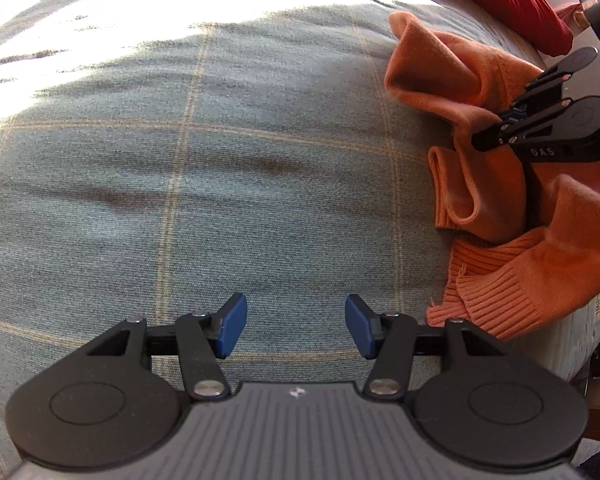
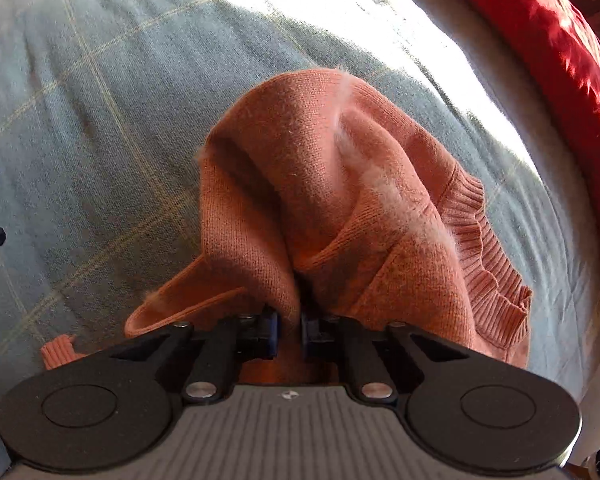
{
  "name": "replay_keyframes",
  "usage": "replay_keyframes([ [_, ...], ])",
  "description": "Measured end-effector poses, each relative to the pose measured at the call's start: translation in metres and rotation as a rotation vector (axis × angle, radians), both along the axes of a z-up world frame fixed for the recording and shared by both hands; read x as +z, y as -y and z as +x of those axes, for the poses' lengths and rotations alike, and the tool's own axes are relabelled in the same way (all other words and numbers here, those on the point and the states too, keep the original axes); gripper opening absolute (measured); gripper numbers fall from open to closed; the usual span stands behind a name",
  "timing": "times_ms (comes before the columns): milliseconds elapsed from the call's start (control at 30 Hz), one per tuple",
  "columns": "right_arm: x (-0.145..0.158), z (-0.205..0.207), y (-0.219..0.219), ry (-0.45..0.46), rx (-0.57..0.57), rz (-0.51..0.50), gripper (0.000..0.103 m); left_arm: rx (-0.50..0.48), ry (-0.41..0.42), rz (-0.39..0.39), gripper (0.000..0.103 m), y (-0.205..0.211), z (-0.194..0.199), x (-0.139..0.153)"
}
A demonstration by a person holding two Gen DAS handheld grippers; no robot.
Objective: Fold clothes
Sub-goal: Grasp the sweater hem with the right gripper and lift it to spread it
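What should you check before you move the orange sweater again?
1. Right hand-held gripper shut on the sweater: ok, knit sits pinched between its pads.
2. Left hand-held gripper free to help: ok, open and holding nothing.
3. Sweater flat for folding: not ok, it is bunched and partly lifted off the blanket.
4. Space to lay it out: ok, bare blanket lies ahead of the left gripper.
5. Ribbed hem easy to find: ok, it shows near the bed's edge.
6. Where both sleeves are: cannot tell, folds hide them.
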State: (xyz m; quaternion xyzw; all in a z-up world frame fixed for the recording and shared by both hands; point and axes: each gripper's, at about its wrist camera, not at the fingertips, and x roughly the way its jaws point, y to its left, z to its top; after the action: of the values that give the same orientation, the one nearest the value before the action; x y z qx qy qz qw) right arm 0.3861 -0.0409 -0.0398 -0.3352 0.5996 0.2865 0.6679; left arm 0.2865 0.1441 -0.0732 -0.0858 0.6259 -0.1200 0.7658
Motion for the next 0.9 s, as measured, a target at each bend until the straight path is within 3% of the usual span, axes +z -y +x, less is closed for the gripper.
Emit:
replay_keyframes([
  [200,0.023,0.02,-0.017,-0.191,-0.18,0.237,0.011,0.013,0.005,-0.006,0.054,-0.008,-0.001,0.0],
  [433,0.041,0.035,-0.062,-0.283,-0.174,0.397,0.011,0.068,-0.001,-0.007,0.054,-0.027,-0.006,-0.002],
  [600,0.06,0.052,-0.105,-0.305,-0.141,0.494,0.011,0.121,-0.009,-0.004,0.054,-0.044,-0.013,-0.003],
  [900,0.059,0.092,-0.145,-0.247,-0.161,0.492,0.012,0.22,-0.017,0.003,0.054,-0.072,-0.022,-0.005],
])
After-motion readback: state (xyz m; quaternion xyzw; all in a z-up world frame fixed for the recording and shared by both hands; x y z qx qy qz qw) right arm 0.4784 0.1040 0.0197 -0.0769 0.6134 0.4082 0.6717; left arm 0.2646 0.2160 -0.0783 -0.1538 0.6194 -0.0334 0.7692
